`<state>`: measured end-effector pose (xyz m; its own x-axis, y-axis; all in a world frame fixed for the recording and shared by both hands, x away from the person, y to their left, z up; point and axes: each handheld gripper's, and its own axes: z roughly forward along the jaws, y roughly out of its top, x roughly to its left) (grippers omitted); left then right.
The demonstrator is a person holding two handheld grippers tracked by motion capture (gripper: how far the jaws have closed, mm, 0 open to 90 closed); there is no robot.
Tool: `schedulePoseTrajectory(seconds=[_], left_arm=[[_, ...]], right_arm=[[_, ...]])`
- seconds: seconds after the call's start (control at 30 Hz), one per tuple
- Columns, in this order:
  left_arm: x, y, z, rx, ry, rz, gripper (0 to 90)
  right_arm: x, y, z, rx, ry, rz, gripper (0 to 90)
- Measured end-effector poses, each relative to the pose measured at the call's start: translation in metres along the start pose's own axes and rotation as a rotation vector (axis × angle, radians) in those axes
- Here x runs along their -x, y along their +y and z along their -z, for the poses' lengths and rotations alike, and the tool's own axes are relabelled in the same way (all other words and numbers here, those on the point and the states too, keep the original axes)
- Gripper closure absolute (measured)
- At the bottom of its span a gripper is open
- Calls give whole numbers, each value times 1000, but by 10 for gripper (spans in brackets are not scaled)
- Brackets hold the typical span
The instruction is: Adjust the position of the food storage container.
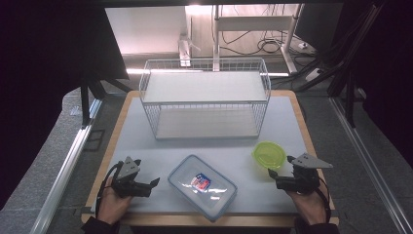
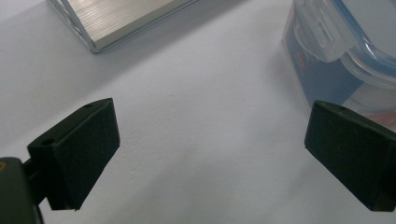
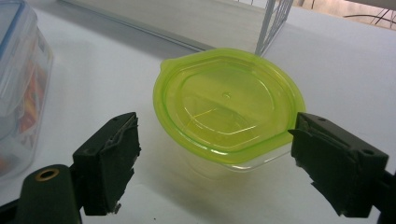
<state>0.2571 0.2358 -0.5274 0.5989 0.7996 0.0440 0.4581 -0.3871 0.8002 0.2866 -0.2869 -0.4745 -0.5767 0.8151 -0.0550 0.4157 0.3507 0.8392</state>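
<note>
A clear rectangular food box with a blue-rimmed lid (image 1: pixel 202 186) lies near the table's front middle; its corner (image 2: pixel 336 51) appears at the upper right of the left gripper view. My left gripper (image 1: pixel 155 184) rests low at the front left, just left of the box, jaws wide apart over bare table (image 2: pixel 210 149). A small round tub with a lime-green lid (image 1: pixel 269 154) (image 3: pixel 227 107) stands at the front right. My right gripper (image 1: pixel 271 174) sits just in front of it, open (image 3: pixel 215 161), the tub just beyond the jaws and not touched.
A white wire basket (image 1: pixel 204 99) with a pale shelf board stands across the back half of the table; its lower edge (image 2: pixel 121 23) and a wire corner (image 3: pixel 273 21) show in the gripper views. Bare table surface (image 1: pixel 146 141) lies between basket and containers. The table's wooden edge (image 1: pixel 195 220) runs along the front.
</note>
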Motion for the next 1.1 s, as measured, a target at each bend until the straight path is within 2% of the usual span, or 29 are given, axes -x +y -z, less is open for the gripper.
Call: schedulePoseTrajectory(seconds=[0.13, 0.43, 0.63, 0.7, 0.77, 0.87, 0.93, 0.97, 1.1], left_arm=[[0, 0, 0, -5, 15, 2, 32], [0, -2, 2, -4, 9, 12, 33], [-1, -3, 3, 1, 8, 22, 36], [-1, -3, 2, -4, 10, 17, 37], [0, -3, 2, -3, 8, 15, 37], [0, -3, 2, -1, 11, 15, 37], [0, -3, 3, 3, 11, 19, 37], [0, -3, 3, 6, 11, 21, 37], [-1, -3, 1, -1, -3, 24, 38]], right_arm=[[0, 0, -1, 0, 2, -3, 153], [-1, 2, -3, 0, 11, -26, 158], [-2, 3, -3, -1, 6, -32, 202], [-3, 4, -3, -3, 11, -39, 261], [-3, 5, -3, -4, 12, -37, 268], [-4, 9, -3, -8, 11, -31, 328], [-6, 16, -3, -9, 16, -13, 423], [-6, 16, -3, -9, 16, -13, 423], [-8, 24, -7, -49, 75, -17, 565]])
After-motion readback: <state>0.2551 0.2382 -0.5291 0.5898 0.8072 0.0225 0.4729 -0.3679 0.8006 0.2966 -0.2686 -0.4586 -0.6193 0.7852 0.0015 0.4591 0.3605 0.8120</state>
